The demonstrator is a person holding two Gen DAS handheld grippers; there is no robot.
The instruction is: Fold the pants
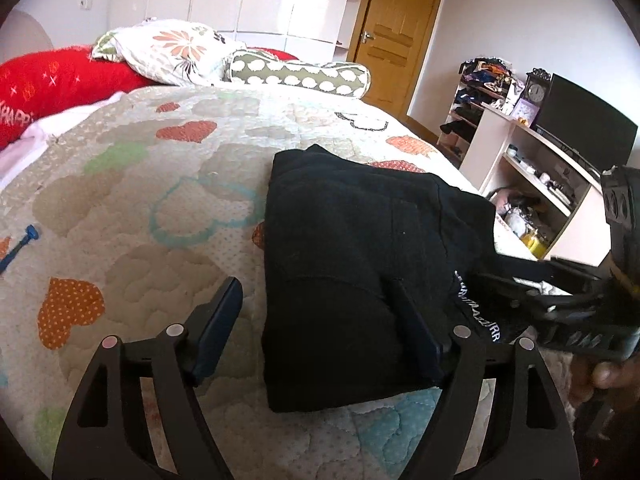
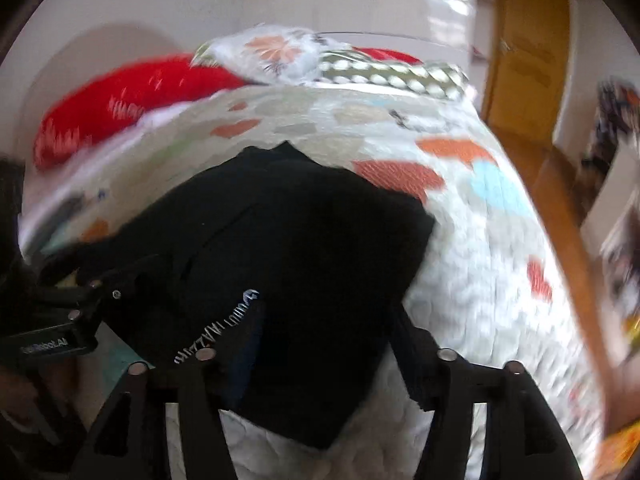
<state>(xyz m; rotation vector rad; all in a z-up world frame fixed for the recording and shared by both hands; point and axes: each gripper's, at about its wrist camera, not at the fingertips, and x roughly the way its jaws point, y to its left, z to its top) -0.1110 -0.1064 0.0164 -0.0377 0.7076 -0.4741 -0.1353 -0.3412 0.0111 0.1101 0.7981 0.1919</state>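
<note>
The black pants (image 1: 352,264) lie folded into a compact block on the quilted bed (image 1: 152,184); a white-lettered waistband shows at their right edge. My left gripper (image 1: 316,320) is open, its left finger over the quilt and its right finger over the pants' near edge. My right gripper (image 2: 328,340) is open, with the near corner of the pants (image 2: 304,264) between its fingers; whether it touches the cloth is unclear. The right wrist view is motion-blurred. The right gripper also shows in the left wrist view (image 1: 560,300), at the pants' right side.
Red cushion (image 1: 60,80), floral pillow (image 1: 172,52) and spotted bolster (image 1: 300,72) lie at the head of the bed. A white shelf desk (image 1: 532,184) with a monitor (image 1: 588,128) stands to the right, and a wooden door (image 1: 396,36) behind.
</note>
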